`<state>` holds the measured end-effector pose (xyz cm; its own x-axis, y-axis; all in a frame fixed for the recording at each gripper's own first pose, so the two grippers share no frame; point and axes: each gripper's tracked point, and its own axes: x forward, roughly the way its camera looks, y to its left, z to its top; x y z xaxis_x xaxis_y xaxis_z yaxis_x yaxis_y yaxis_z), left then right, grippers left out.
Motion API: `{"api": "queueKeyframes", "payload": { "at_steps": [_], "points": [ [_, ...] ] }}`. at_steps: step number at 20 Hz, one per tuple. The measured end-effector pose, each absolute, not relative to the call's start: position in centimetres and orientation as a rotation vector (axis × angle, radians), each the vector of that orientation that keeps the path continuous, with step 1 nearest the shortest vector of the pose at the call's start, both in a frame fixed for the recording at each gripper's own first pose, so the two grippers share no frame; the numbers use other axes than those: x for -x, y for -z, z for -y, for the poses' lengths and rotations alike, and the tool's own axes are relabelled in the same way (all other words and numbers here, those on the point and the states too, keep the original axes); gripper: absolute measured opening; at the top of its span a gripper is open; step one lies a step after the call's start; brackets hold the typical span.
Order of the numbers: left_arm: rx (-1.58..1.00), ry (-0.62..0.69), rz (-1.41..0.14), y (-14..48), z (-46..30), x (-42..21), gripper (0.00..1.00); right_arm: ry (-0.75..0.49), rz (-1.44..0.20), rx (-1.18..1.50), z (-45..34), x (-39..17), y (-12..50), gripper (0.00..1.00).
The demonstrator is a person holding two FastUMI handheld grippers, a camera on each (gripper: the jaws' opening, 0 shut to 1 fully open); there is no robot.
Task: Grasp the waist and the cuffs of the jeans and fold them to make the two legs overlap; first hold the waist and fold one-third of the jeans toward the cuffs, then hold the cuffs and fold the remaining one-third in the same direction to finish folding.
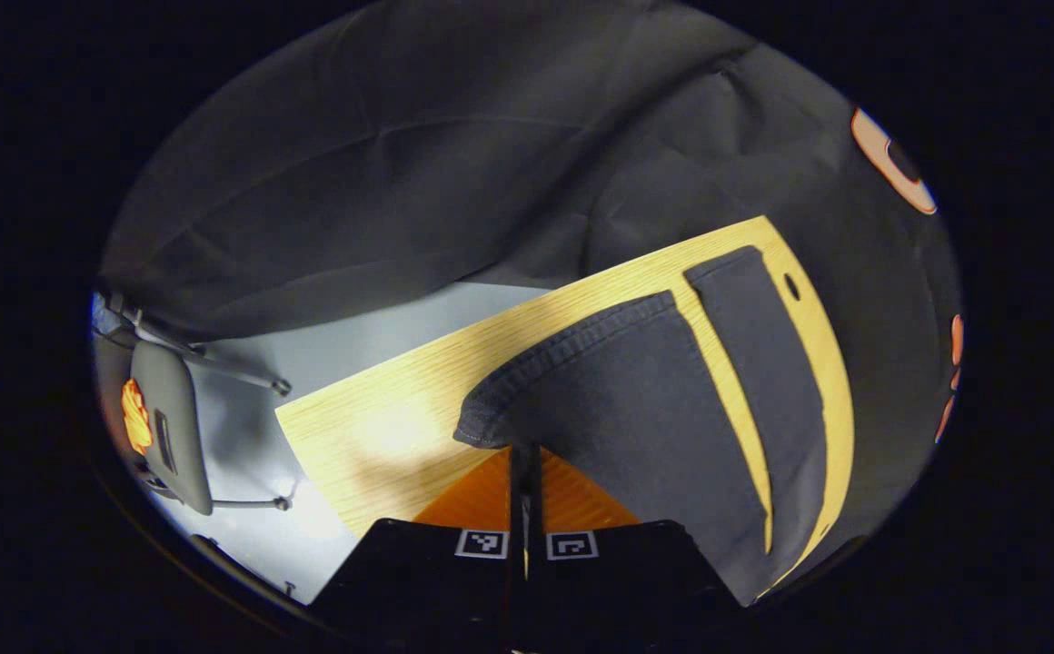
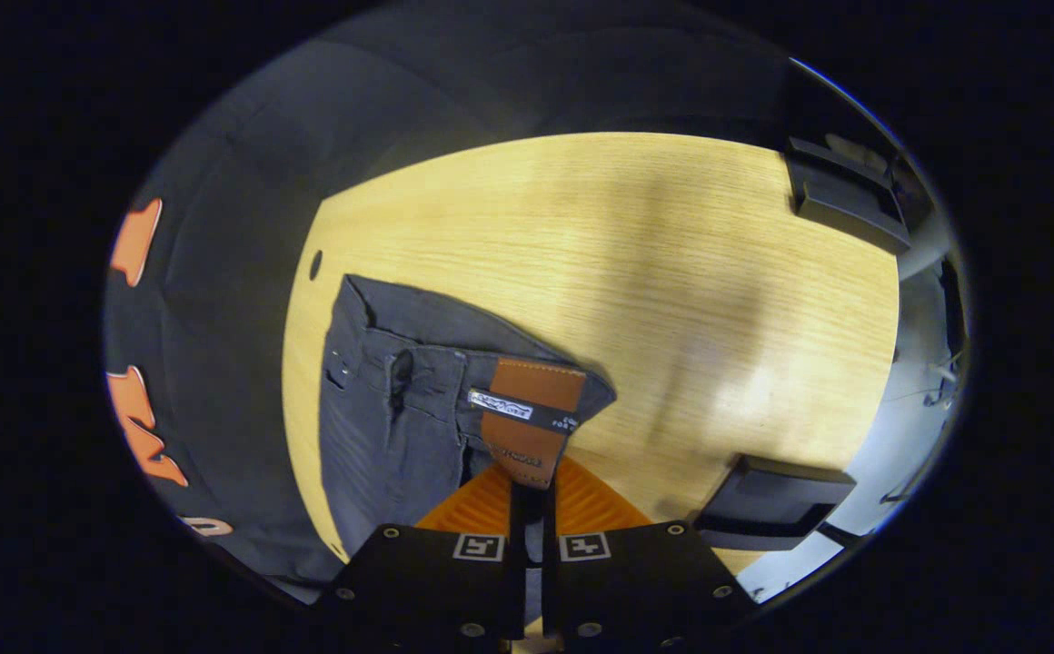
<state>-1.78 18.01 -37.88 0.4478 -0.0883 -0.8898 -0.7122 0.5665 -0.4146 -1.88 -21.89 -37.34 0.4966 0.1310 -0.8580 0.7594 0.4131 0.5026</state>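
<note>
Your left gripper (image 1: 525, 463) has its two orange fingers closed together on the hem of one leg of the dark jeans (image 1: 636, 400), pinching the cuff (image 1: 491, 422) at its near corner. That leg runs away from you across the wooden table (image 1: 372, 436), and the second leg (image 1: 763, 363) lies beside it with a narrow strip of bare wood showing between them, so the two legs are apart and not overlapped. Just past the far leg's hem you have a small dark hole in the tabletop (image 1: 792, 287). Off the table's left side, on the grey floor (image 1: 345, 345), stands a grey chair (image 1: 168, 436), well apart from the cloth.

Your right gripper (image 2: 527, 495) is likewise closed, its fingers meeting on the waistband at the brown leather patch (image 2: 527, 413). The waist of the jeans (image 2: 400, 400) lies flat near the table's left edge, with the belt loops and rivets facing up. In the right gripper view, the wood (image 2: 627, 272) to the right of the jeans is bare. A dark boxy object (image 2: 772, 513) sits at the near right edge of the table, close beside your gripper, and another dark block (image 2: 840, 195) sits at the far right corner.
</note>
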Motion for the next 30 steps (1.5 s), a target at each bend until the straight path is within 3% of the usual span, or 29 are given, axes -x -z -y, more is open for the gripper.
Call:
{"api": "queueKeyframes", "payload": {
  "at_steps": [13, 21, 30],
  "points": [
    [0.969, -0.174, -0.834, 30.8, -19.7, -3.4, 0.01, 0.463, -0.835, -1.088, 19.5, -1.1, 28.5, 0.08],
    [0.963, -0.111, -0.85, 29.9, -20.1, -8.4, 0.01, 0.524, -0.794, -1.112, 19.0, -2.3, 26.3, 0.08],
    [0.891, -0.151, -0.845, 28.1, -19.1, -16.6, 0.01, 0.428, -0.825, -1.147, 19.2, -9.0, 24.9, 0.07]
  ]
}}
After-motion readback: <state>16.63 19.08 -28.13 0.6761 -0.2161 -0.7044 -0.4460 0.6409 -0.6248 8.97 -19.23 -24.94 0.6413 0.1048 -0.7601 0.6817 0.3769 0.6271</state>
